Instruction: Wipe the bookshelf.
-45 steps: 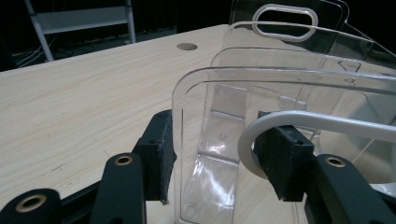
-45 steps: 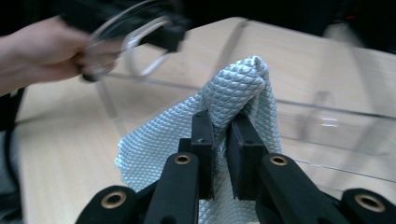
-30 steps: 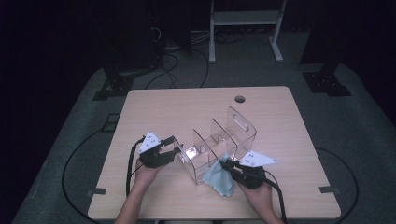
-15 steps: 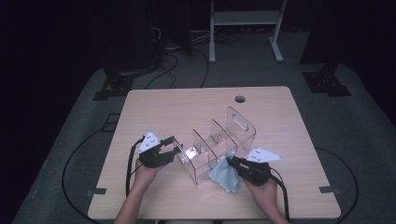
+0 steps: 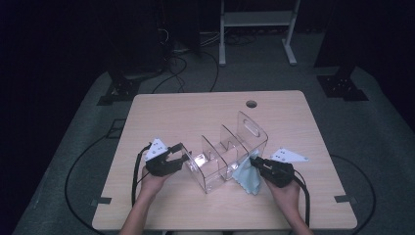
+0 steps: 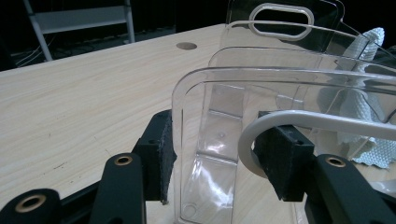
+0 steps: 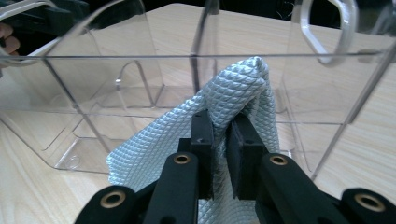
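Divided organiser (image 5: 227, 154) at table (image 5: 195, 112) centre, cloth (image 5: 244, 175) touching its 4 o'clock side, left gripper (image 5: 177, 160) at its 9 o'clock end, right gripper (image 5: 254, 164) at 4 o'clock, table hole (image 5: 251, 104) at 12 o'clock.

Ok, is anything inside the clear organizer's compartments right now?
The clear organizer looks empty: bare walls and floor in its compartments. The blue cloth, pinched in the right gripper, presses against its side wall from outside. The left gripper clamps its end wall.
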Motion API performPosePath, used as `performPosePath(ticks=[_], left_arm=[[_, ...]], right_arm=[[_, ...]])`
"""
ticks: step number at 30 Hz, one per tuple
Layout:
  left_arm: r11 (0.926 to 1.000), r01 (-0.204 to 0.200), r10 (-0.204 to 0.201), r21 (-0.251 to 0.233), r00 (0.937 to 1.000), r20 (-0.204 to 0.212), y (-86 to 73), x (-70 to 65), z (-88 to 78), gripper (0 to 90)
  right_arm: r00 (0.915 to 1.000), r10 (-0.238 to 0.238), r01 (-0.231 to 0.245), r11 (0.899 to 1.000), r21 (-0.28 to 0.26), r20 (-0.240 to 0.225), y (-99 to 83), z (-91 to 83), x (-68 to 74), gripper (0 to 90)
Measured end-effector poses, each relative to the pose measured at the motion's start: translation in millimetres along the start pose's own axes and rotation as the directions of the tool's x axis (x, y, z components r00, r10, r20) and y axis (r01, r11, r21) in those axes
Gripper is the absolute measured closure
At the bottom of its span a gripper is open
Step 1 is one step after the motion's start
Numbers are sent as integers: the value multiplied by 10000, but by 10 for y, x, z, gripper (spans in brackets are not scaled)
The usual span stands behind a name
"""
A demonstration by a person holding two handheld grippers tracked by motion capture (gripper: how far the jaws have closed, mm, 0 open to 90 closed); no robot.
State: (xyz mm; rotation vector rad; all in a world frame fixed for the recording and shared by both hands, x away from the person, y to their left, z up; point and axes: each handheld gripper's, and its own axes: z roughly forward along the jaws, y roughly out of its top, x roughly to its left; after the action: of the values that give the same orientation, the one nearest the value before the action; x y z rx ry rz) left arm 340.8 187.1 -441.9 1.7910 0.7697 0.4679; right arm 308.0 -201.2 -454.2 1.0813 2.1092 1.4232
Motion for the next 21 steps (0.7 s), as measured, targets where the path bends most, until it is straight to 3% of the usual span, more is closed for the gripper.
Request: performPosePath(ticks=[3, 6, 8, 11, 14, 19, 21], left_arm=[[10000, -4, 4, -13, 10000, 18, -1, 3, 1, 479], [10000, -12, 12, 24, 10000, 18, 1, 5, -6, 479], [10000, -25, 25, 20, 10000, 44, -1, 4, -8, 478], [10000, -28, 28, 24, 10000, 70, -1, 4, -11, 478], [10000, -27, 27, 24, 9999, 98, -1, 8, -10, 478], [10000, -19, 18, 44, 9999, 115, -1, 18, -19, 478], [10000, -64, 63, 46, 9999, 141, -4, 26, -29, 477]], right_arm=[[9995, -46, 50, 9999, 117, -300, -21, 30, 62, 812], [9980, -400, 412, 9989, 230, -496, -27, 75, 167, 812], [9982, -309, 322, 9992, 244, -514, -22, 63, 132, 812], [9999, -70, 71, 9999, 127, -81, -17, 19, 19, 812], [9999, 163, -163, 9998, 60, 15, -25, -5, -44, 812], [9990, -313, 321, 9992, 255, -330, -22, 66, 121, 811], [9977, -190, 206, 9995, 229, -643, -22, 74, 157, 812]])
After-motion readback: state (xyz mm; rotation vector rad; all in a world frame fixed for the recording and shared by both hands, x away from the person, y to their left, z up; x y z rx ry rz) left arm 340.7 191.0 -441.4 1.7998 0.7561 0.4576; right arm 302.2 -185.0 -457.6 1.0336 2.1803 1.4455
